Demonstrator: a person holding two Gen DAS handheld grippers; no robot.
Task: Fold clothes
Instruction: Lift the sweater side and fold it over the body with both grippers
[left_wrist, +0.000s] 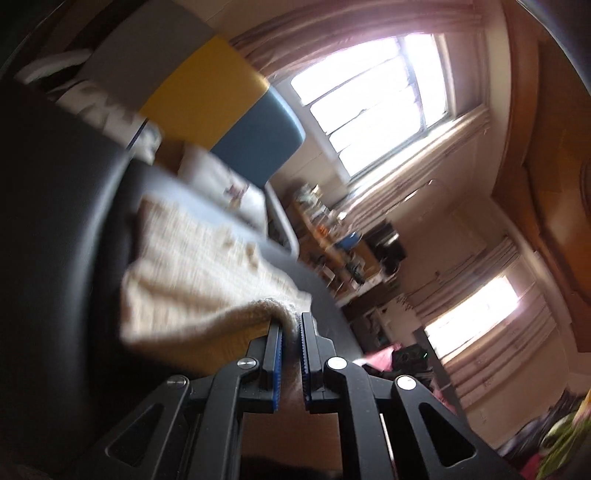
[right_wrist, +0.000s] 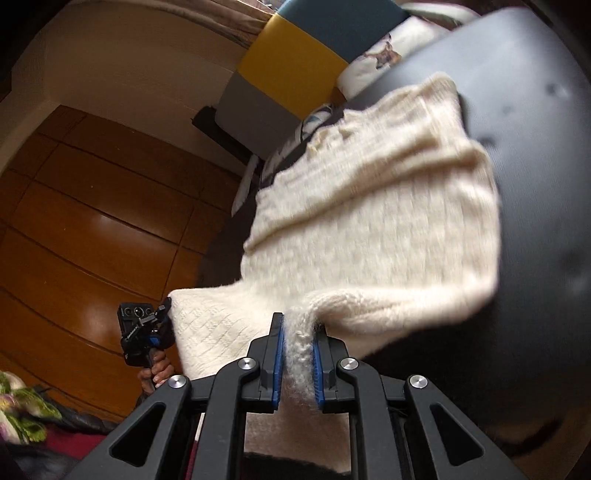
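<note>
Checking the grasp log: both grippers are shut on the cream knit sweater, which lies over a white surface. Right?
Not quite: the surface is dark grey, not white, as the right wrist view shows. The left gripper and right gripper are indeed shut on the cream knit sweater.

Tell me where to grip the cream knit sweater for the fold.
Grip the cream knit sweater at its thick near edge, coming from the near side: that edge lifts off the dark surface. Both the right hand-held gripper and left hand-held gripper already pinch it there.
</note>
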